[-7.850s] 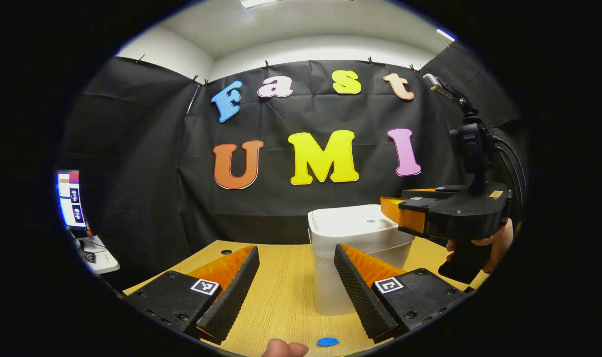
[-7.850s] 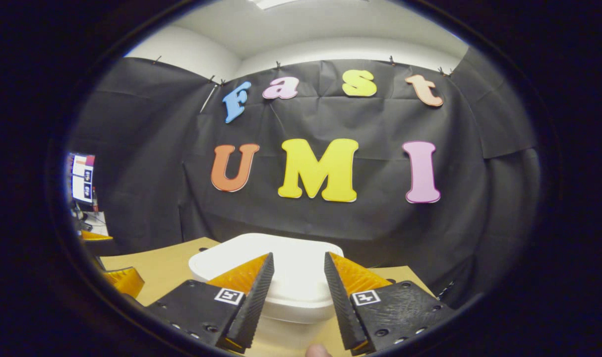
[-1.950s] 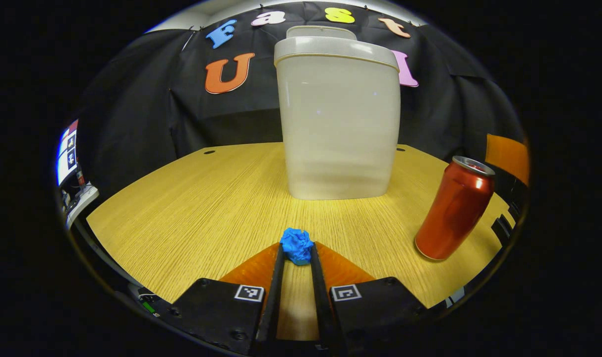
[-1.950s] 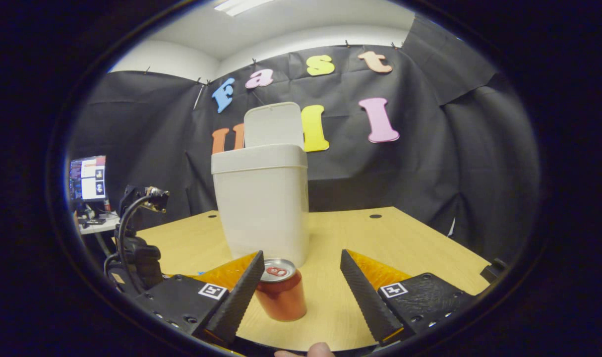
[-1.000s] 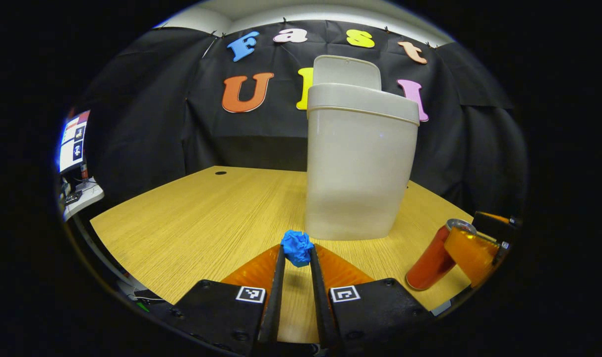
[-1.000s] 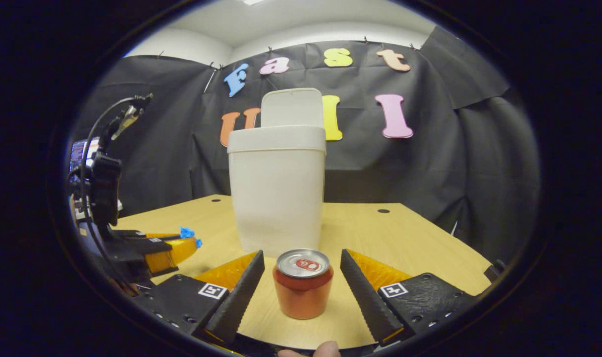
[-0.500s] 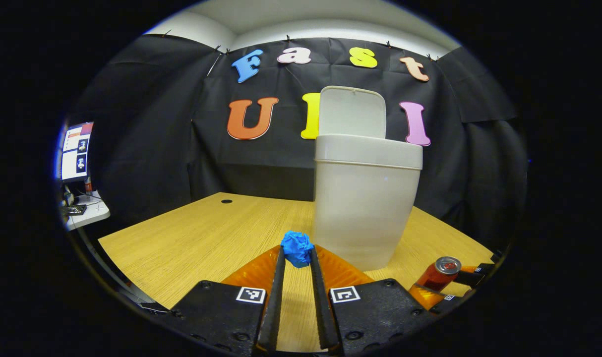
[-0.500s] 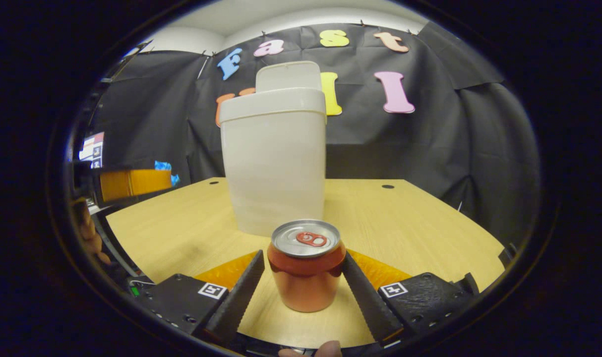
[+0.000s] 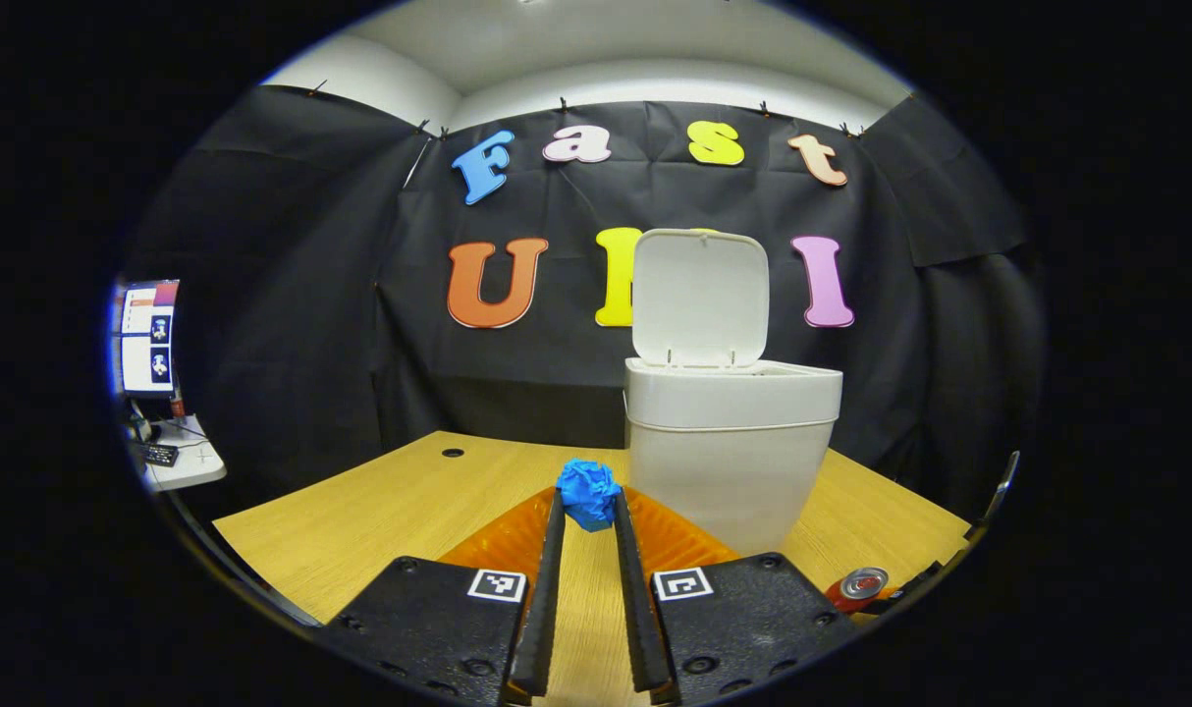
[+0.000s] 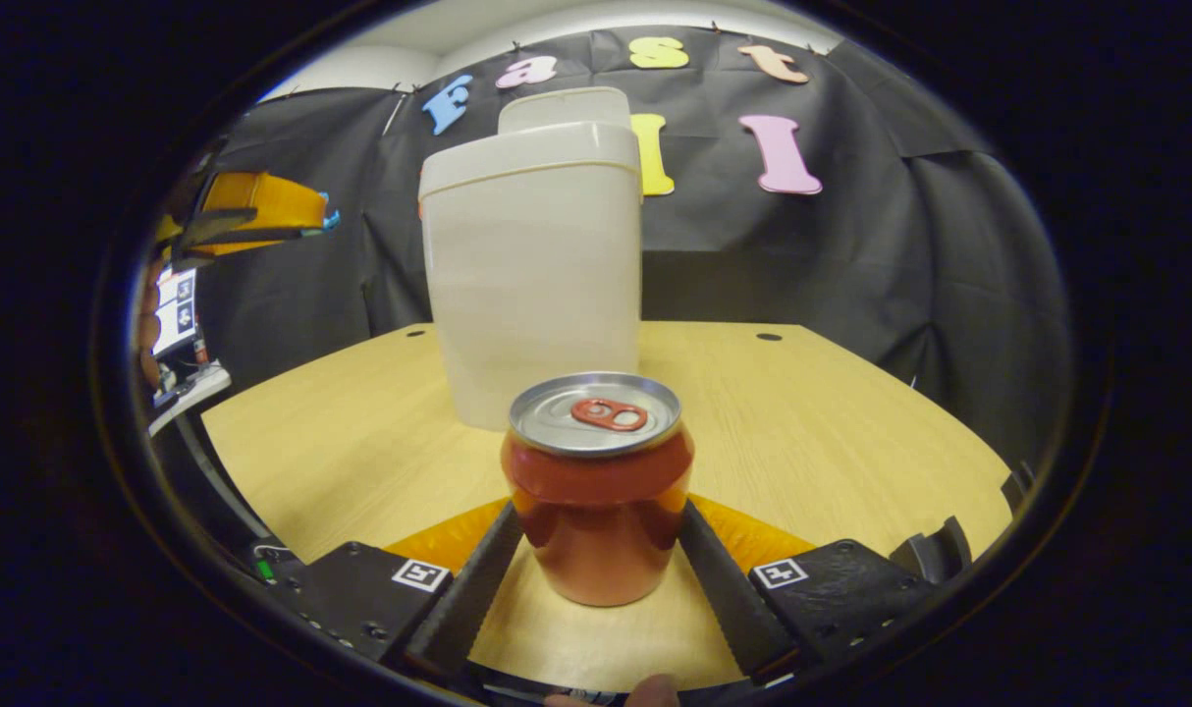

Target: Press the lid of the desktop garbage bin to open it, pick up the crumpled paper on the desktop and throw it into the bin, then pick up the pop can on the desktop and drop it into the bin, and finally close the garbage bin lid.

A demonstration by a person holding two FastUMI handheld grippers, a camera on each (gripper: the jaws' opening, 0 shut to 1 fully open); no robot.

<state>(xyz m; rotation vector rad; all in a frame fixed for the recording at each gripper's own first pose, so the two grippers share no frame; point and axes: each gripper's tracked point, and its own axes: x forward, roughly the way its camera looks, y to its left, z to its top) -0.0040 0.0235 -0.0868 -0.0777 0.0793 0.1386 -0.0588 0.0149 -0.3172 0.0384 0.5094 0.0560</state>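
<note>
Left gripper [image 9: 586, 511]: raised since 0.5 s ago, crumpled paper [image 9: 587, 492] pinched at its tips; bin [image 9: 731, 447] rim now lower ahead of it.
Right gripper [image 10: 596, 540]: fingers closed in against pop can [image 10: 596, 486] sides.

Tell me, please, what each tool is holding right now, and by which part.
Left tool: crumpled paper, pinched at its sides by the fingertips. Right tool: pop can, gripped around its lower body.
</note>
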